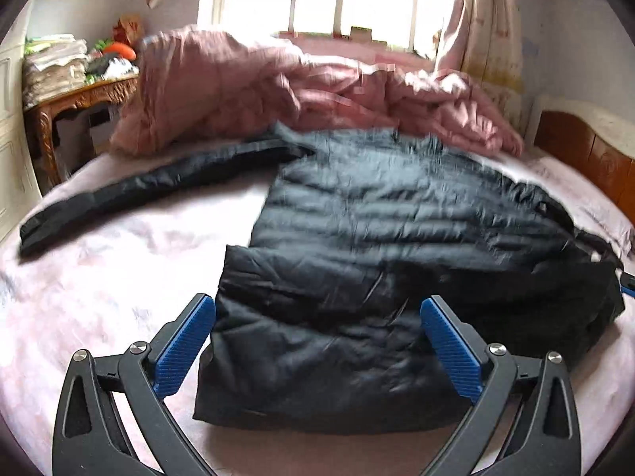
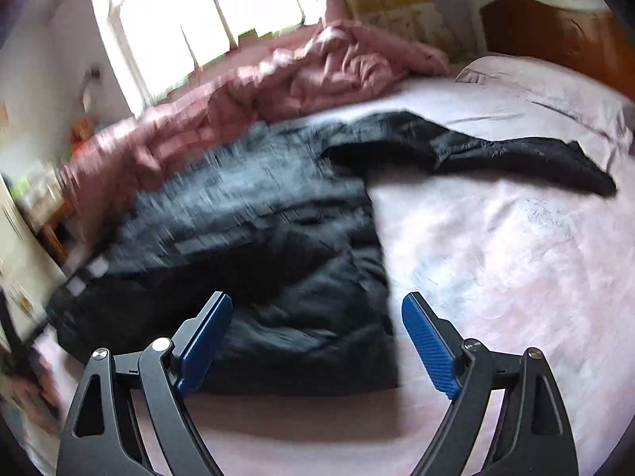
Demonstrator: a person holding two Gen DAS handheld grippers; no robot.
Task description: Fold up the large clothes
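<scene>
One jacket [image 1: 397, 246], black, quilted and puffy, slightly glossy, flat on the bed [image 1: 99, 297]. In left wrist view: one sleeve [image 1: 151, 186] stretched out long to the left over the sheet; body broad at centre, lower hem nearest the camera, creased. One quilt [image 1: 278, 91], pink, crumpled in a heap behind the jacket, touching its far edge. One carved wooden bench [image 1: 79, 99] far left, stacked with papers and clutter, too blurred to sort. One window behind the quilt, bright, barred. One wooden headboard [image 1: 587, 150] at right.

Left gripper [image 1: 317, 317]: hovering low over the jacket's hem, fingers [image 1: 186, 349] spread wide, nothing between them; two ribbed blue pads on black arms, left pad over the hem's left edge, right pad over the body.

Right wrist view, left to right: jacket body [image 2: 238, 238], motion-blurred; second sleeve [image 2: 496, 154] flung out right, bent and tapering; pale pink sheet, wrinkled; pillow [image 2: 555, 91] in the same pink by the headboard.

Right gripper [image 2: 317, 317]: angled down at the hem's right corner, fingers [image 2: 428, 349] spread wide, holding nothing; left pad over jacket, right pad over bare sheet.
</scene>
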